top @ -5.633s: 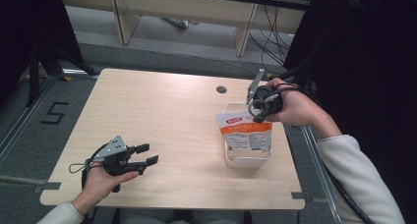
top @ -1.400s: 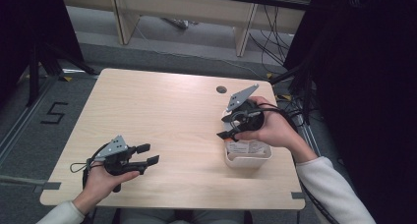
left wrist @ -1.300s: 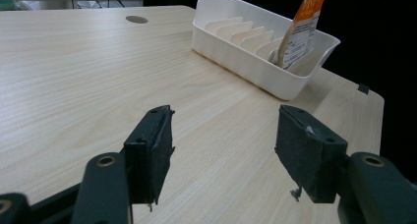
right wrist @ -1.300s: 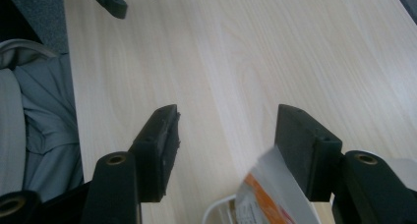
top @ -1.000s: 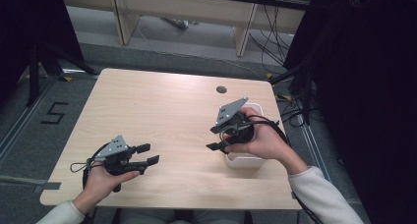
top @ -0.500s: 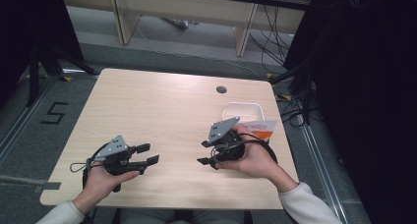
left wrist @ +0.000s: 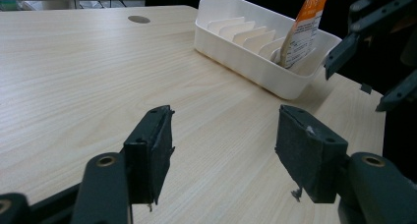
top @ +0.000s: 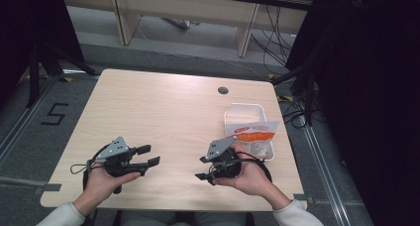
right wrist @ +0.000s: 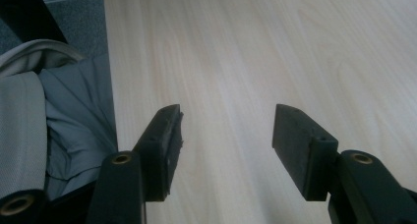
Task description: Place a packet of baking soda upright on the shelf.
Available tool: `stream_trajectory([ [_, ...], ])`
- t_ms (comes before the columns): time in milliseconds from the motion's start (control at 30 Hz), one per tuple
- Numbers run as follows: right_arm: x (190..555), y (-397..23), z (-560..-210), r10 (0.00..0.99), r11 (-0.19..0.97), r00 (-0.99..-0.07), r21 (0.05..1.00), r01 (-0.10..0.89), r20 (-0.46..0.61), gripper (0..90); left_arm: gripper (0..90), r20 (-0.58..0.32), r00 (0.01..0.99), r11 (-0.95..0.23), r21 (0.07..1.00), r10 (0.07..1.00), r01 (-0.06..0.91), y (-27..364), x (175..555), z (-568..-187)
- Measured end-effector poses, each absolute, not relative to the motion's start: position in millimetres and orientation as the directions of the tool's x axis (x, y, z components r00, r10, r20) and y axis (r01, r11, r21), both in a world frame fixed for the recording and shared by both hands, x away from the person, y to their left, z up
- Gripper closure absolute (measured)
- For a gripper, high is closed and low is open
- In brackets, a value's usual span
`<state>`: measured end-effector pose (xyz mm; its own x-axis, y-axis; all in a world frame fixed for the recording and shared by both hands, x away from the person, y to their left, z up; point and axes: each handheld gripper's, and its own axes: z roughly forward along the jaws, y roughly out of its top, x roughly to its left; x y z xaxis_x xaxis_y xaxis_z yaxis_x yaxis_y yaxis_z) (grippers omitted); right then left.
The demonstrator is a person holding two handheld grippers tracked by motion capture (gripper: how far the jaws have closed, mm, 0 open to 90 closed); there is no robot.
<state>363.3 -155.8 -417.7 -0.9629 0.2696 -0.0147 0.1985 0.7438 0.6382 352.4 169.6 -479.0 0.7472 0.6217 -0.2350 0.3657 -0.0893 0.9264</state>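
From above, my left tongs [top: 149, 155] sit released near the desk's [top: 163, 107] front left edge, my right tongs [top: 205, 167] released near the front middle. A white tray [top: 246, 109] stands by the right edge with an orange-and-white packet [top: 253, 137] upright in it; its print is too small to read. A "5" is marked on the floor at left. Along my left tongs, bare wood lies open up to the tray. Along my right tongs [right wrist: 223, 140], open wood ahead, the desk edge and grey cloth beside
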Motion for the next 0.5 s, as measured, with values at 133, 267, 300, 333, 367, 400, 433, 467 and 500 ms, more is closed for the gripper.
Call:
stream_trajectory([
  [133, 358, -157, -436, 0.274, 0.735, -0.962, 0.645, 0.211, 0.002, 45.1, 37.9, -0.248, 0.737, -0.083, 0.921, 0.629, 0.381, 169, 352, -480],
  [267, 354, -156, -452, 0.271, 0.752, -0.962, 0.622, 0.219, 0.011, 44.9, 37.9, -0.249, 0.744, -0.082, 0.922, 0.619, 0.377, 169, 353, -480],
  [300, 354, -156, -454, 0.269, 0.753, -0.963, 0.621, 0.216, 0.009, 44.5, 37.9, -0.25, 0.744, -0.081, 0.922, 0.62, 0.378, 169, 353, -480],
  [333, 355, -156, -456, 0.252, 0.758, -0.968, 0.619, 0.205, 0.012, 44.4, 37.9, -0.248, 0.742, -0.085, 0.921, 0.622, 0.379, 169, 352, -480],
  [367, 355, -156, -456, 0.254, 0.759, -0.967, 0.618, 0.205, 0.009, 44.4, 37.9, -0.247, 0.742, -0.086, 0.921, 0.623, 0.38, 169, 353, -480],
  [400, 355, -156, -457, 0.256, 0.757, -0.967, 0.62, 0.206, 0.01, 44.2, 37.9, -0.238, 0.748, -0.095, 0.923, 0.62, 0.372, 169, 353, -480],
  [433, 355, -156, -456, 0.254, 0.757, -0.967, 0.619, 0.207, 0.013, 44.1, 37.8, -0.237, 0.749, -0.097, 0.923, 0.619, 0.372, 169, 353, -480],
  [467, 355, -156, -456, 0.257, 0.757, -0.966, 0.618, 0.211, 0.016, 44.0, 37.8, -0.239, 0.748, -0.095, 0.923, 0.619, 0.373, 169, 354, -480],
  [500, 355, -156, -456, 0.257, 0.756, -0.966, 0.62, 0.207, 0.01, 43.9, 37.8, -0.241, 0.752, -0.093, 0.924, 0.614, 0.372, 169, 354, -481],
])
